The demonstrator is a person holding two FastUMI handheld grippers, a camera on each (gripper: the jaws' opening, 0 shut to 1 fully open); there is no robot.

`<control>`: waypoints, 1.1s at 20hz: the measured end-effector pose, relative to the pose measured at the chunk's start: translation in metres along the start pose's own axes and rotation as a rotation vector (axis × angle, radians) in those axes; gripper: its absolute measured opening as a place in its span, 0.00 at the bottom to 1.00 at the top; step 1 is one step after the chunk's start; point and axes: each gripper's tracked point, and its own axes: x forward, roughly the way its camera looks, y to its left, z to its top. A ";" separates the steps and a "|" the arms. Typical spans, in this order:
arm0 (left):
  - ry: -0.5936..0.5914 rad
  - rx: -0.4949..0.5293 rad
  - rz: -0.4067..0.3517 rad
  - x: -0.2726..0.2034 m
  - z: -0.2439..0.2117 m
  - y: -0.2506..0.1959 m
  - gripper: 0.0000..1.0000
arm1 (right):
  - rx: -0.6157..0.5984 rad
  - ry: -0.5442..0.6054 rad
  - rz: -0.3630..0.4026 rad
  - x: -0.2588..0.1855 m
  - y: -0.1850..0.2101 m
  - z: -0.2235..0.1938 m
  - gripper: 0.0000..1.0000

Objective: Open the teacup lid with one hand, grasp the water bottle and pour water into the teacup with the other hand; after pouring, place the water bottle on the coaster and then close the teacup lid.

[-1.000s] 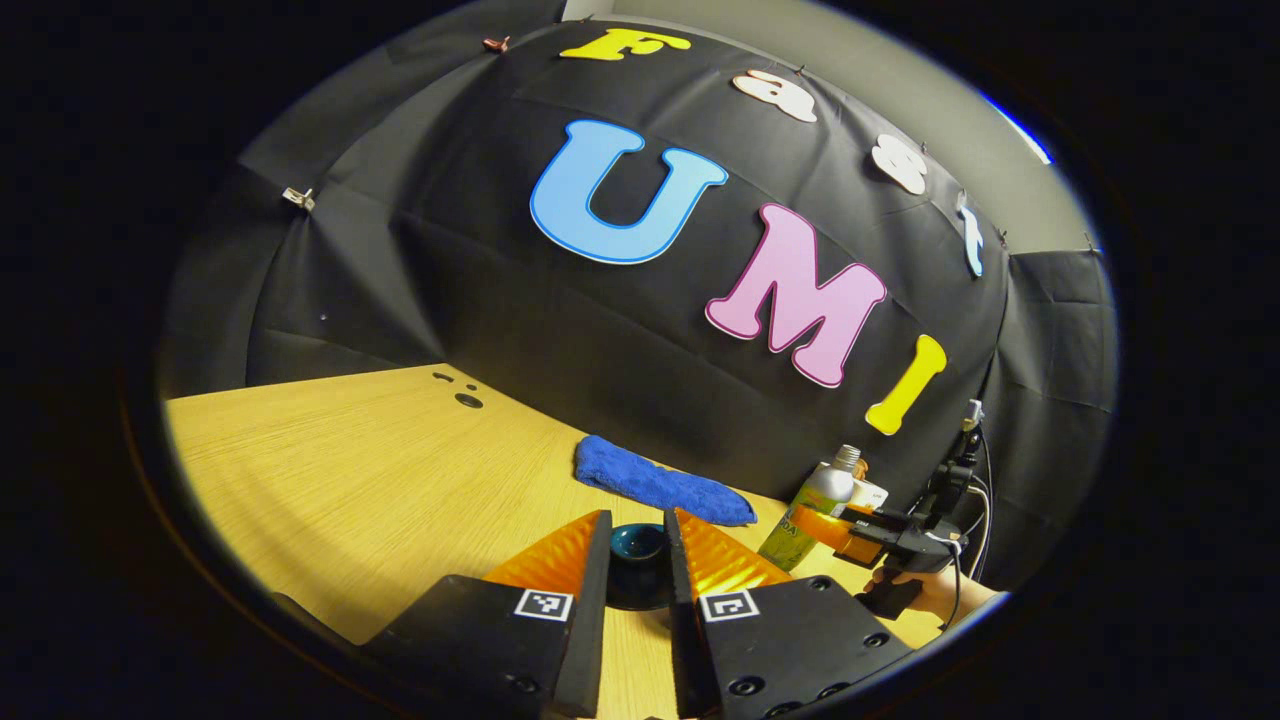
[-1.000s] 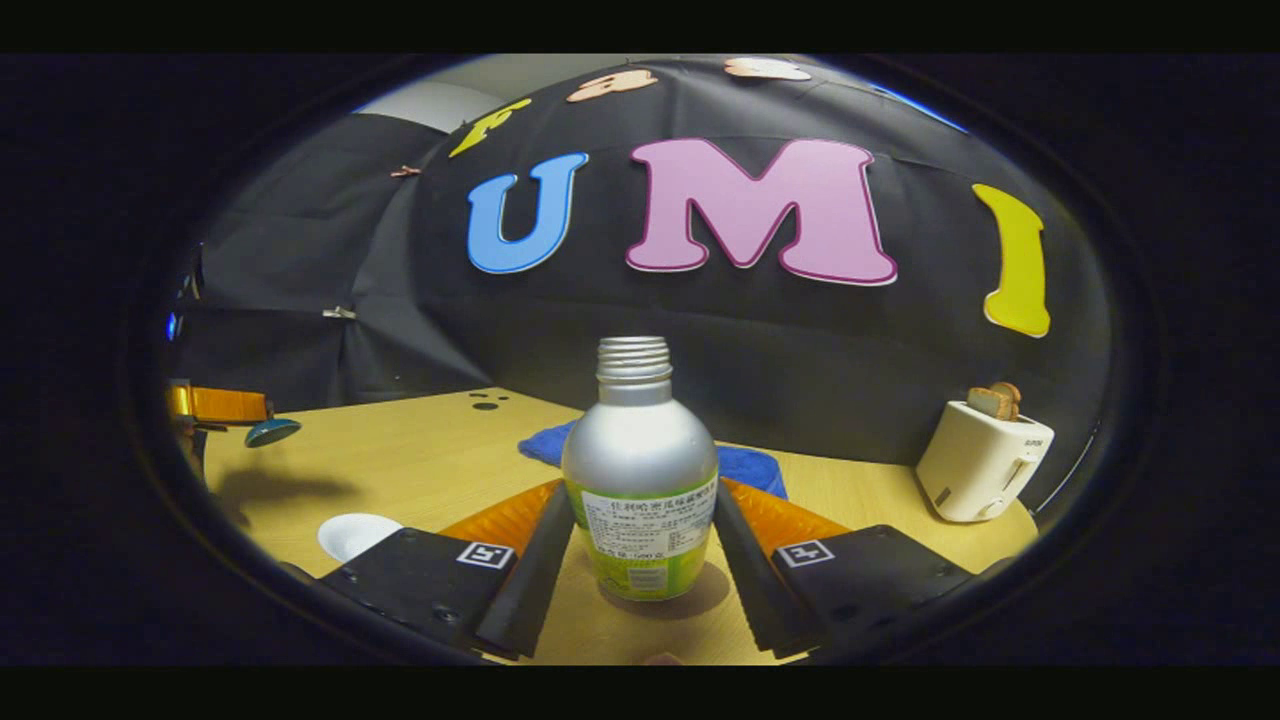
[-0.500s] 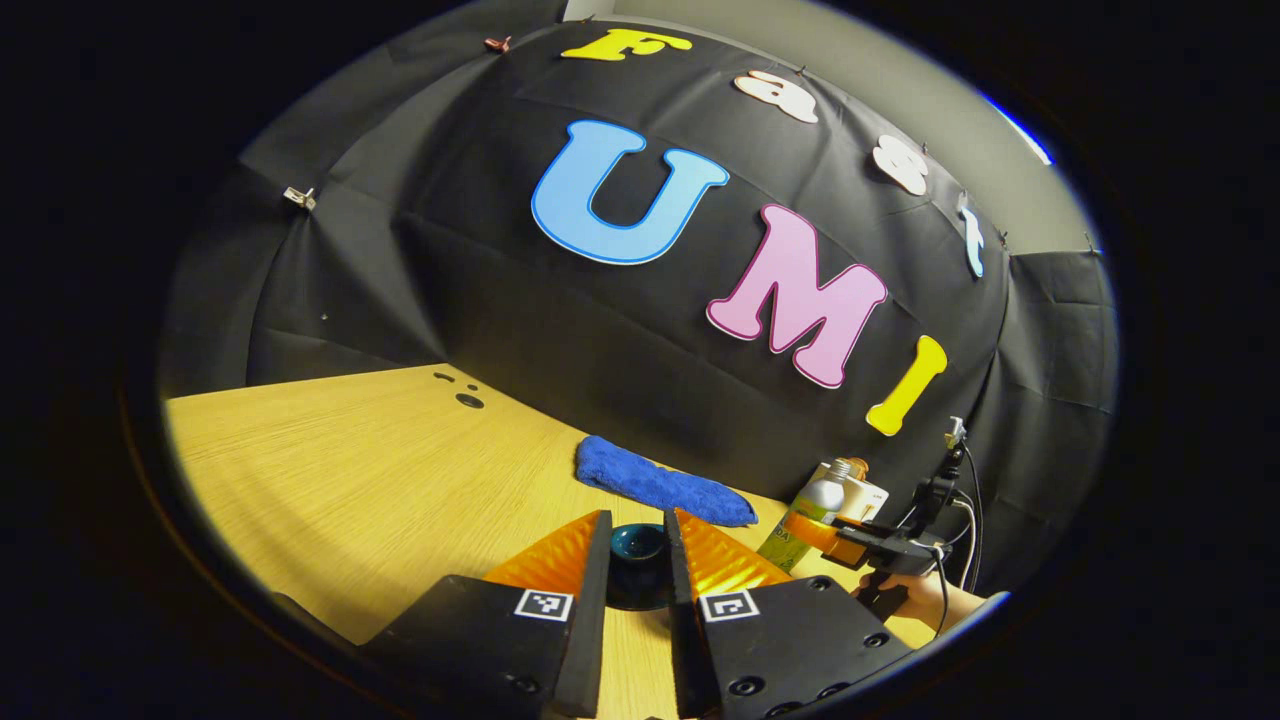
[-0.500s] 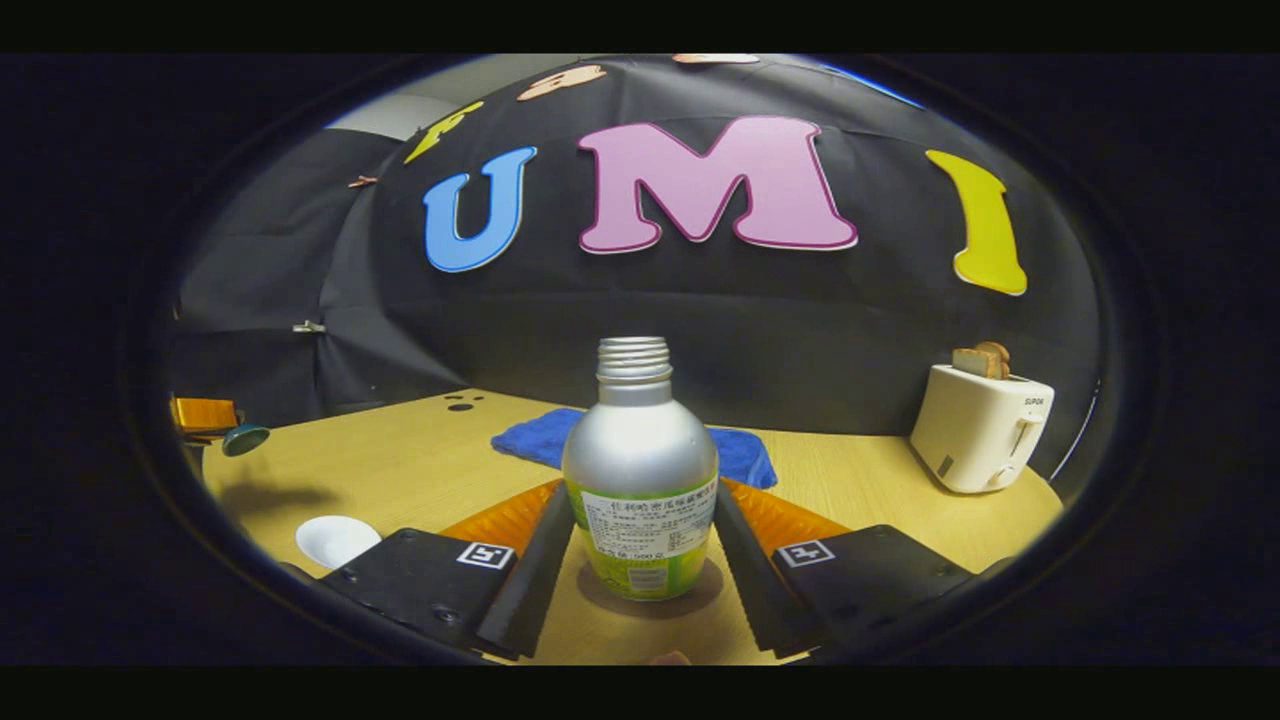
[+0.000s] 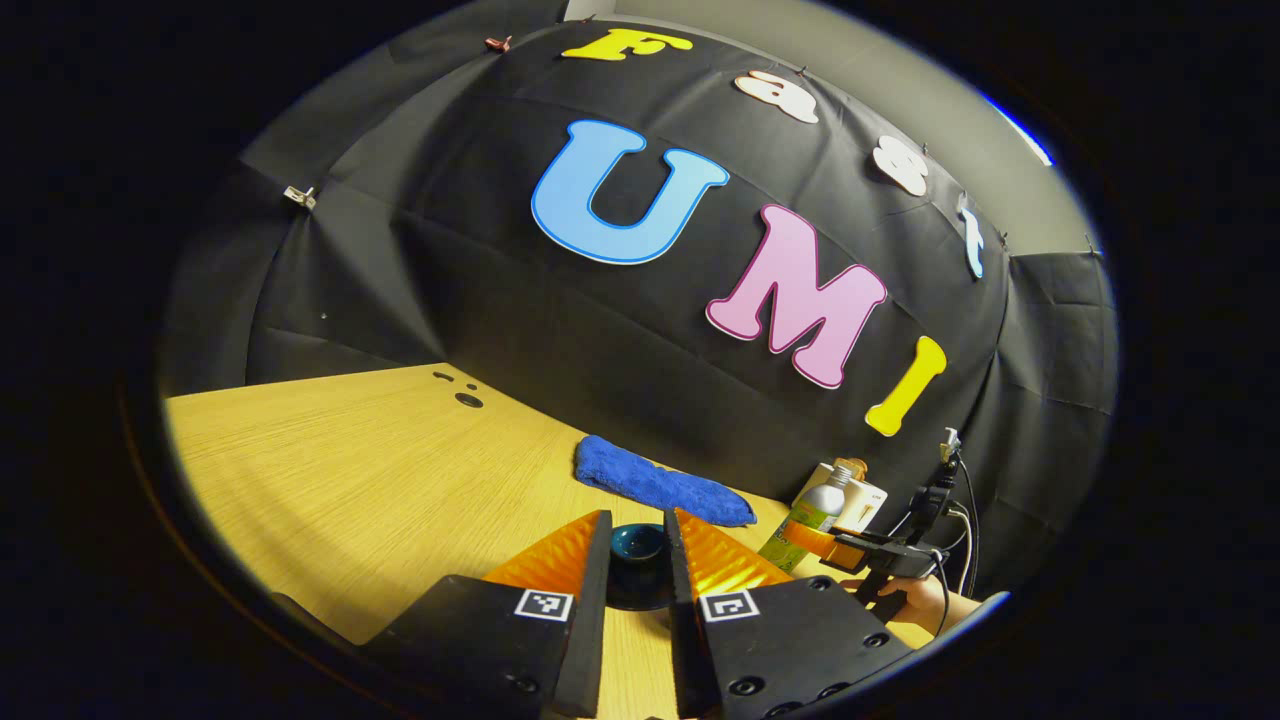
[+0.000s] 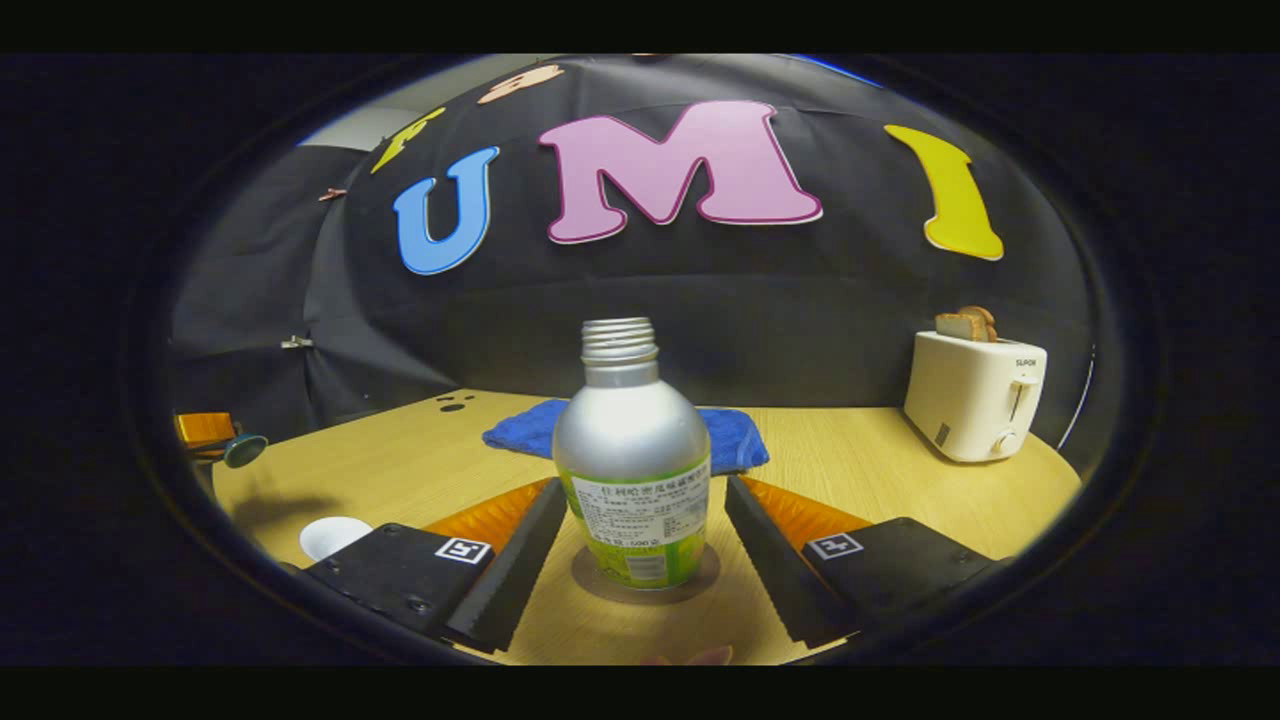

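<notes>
**Bottle set on coaster, lid not yet returned**

Bottle (image 6: pixel 632 470) stands upright at lower centre of the right gripper view, on a round coaster (image 6: pixel 590 583) whose rim shows beneath its base. Right gripper (image 6: pixel 637 560) is spread, a clear gap on each side, neither finger touching the bottle. Bottle neck is uncapped.

Left gripper (image 5: pixel 637 560) is pinched on the lid (image 5: pixel 638 565) at lower centre of its own view, held above the table (image 5: pixel 330 470). In the right gripper view the lid appears at far left, raised off the table.

Cup (image 6: pixel 333 535) sits at lower left of the right gripper view, open, partly behind the gripper body.

Risks, as judged:
- Retreating the right gripper off-line could clip the bottle and tip it; being uncapped, it would spill.
- Lid is held by a narrow pinch; a tilt could seat it crooked on the cup.
- Cup is light-looking; a hard descent could shove it.

Cloth (image 6: pixel 735 440) and toaster (image 6: pixel 975 395) lie well apart from the work.
</notes>
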 end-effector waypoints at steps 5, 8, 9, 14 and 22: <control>0.004 -0.005 -0.027 0.005 -0.005 -0.011 0.35 | 0.094 -0.012 0.029 -0.035 -0.004 -0.002 0.98; 0.013 -0.002 -0.066 0.009 -0.012 -0.028 0.32 | 0.039 -0.060 0.008 -0.062 -0.013 0.003 0.98; 0.020 0.011 -0.075 0.012 -0.015 -0.034 0.32 | 0.005 -0.070 0.008 -0.071 -0.013 0.003 0.98; 0.067 0.121 -0.099 0.025 -0.040 -0.060 0.32 | -0.181 -0.119 -0.045 -0.107 -0.019 -0.005 0.99; 0.180 0.348 -0.085 0.043 -0.092 -0.083 0.32 | -0.076 -0.187 -0.060 -0.118 -0.023 -0.002 0.98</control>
